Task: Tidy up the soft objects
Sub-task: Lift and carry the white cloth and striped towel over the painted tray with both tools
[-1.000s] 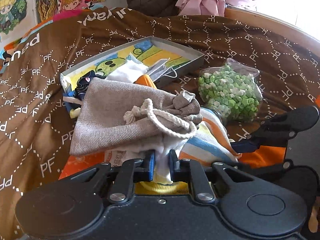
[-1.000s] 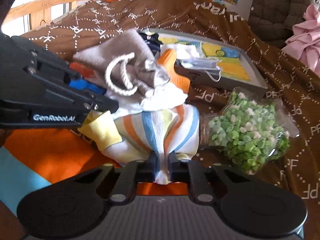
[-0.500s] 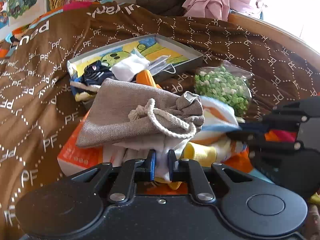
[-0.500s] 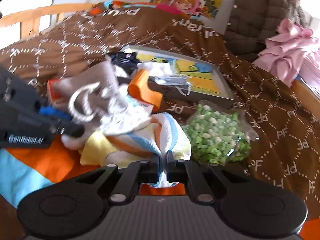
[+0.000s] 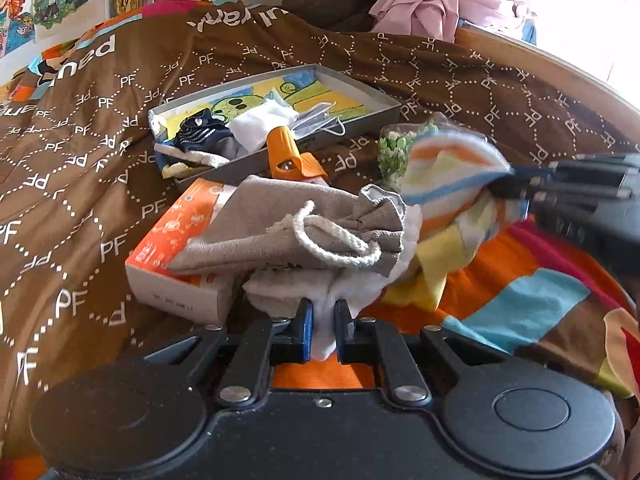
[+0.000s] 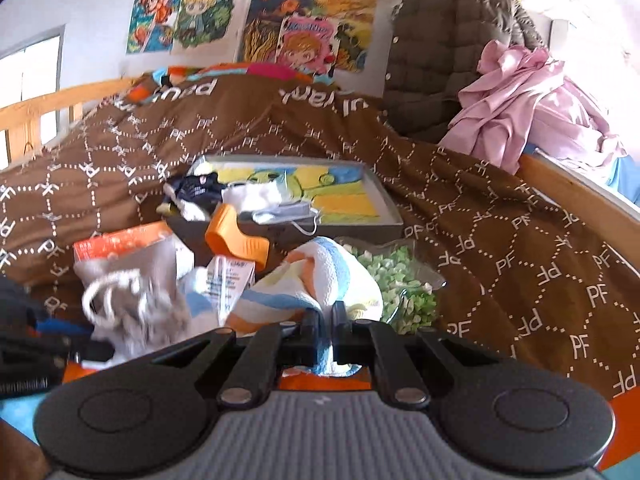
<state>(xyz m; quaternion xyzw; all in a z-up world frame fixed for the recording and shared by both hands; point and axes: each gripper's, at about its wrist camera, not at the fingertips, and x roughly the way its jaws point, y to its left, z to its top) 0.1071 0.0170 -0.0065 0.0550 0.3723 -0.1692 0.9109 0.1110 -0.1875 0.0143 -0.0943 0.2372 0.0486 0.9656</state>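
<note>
Both grippers hold one striped towel. My left gripper is shut on its white end; a grey drawstring pouch lies on top of that end. My right gripper is shut on the orange, blue and yellow striped end and holds it lifted; it shows at the right of the left wrist view. The right gripper's body is blurred there. The pouch is blurred in the right wrist view.
A grey shallow box holds socks, a white cloth and a mask. An orange and white carton lies under the pouch. A bag of green pieces, an orange item, a brown quilt, a pink cloth.
Both grippers have risen and pulled back with the towel. The right end has lifted off the bed and the carton under the pouch has come into sight.
</note>
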